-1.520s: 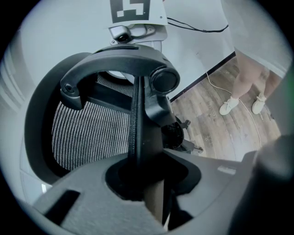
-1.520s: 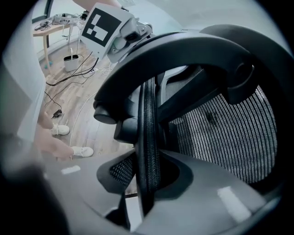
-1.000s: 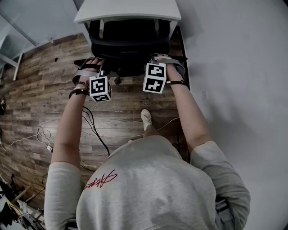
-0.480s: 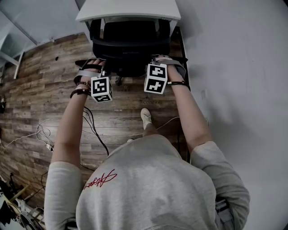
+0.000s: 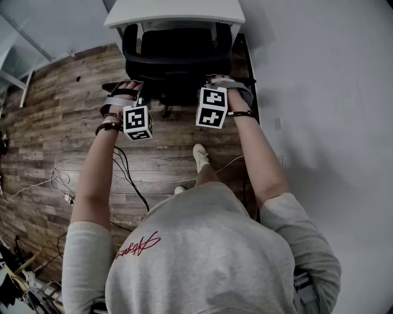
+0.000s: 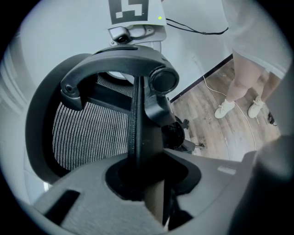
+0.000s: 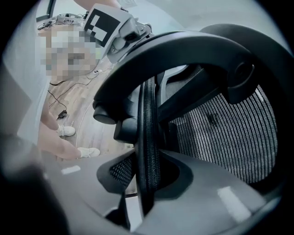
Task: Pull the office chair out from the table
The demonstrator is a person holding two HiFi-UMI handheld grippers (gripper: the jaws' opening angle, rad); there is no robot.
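Observation:
A black mesh office chair [image 5: 175,61] stands at the top of the head view, its seat partly under the white table [image 5: 175,11]. My left gripper [image 5: 127,91] is at the left side of the chair back's top edge, and my right gripper [image 5: 216,81] is at the right side. In the left gripper view the left gripper [image 6: 141,183] is shut on the thin black rim [image 6: 137,133] of the backrest. In the right gripper view the right gripper [image 7: 147,179] is likewise shut on the backrest rim [image 7: 148,119]. The mesh [image 7: 229,133] fills the space beside it.
A white wall [image 5: 319,92] runs close along the right of the chair. Cables [image 5: 123,168] trail over the wooden floor [image 5: 55,122] to the left. The person's white shoes [image 5: 199,156] stand just behind the chair. The chair's base [image 6: 180,137] shows below the backrest.
The chair has come a little way out from under the table, with both grippers still on its back. The person's feet have shifted backward.

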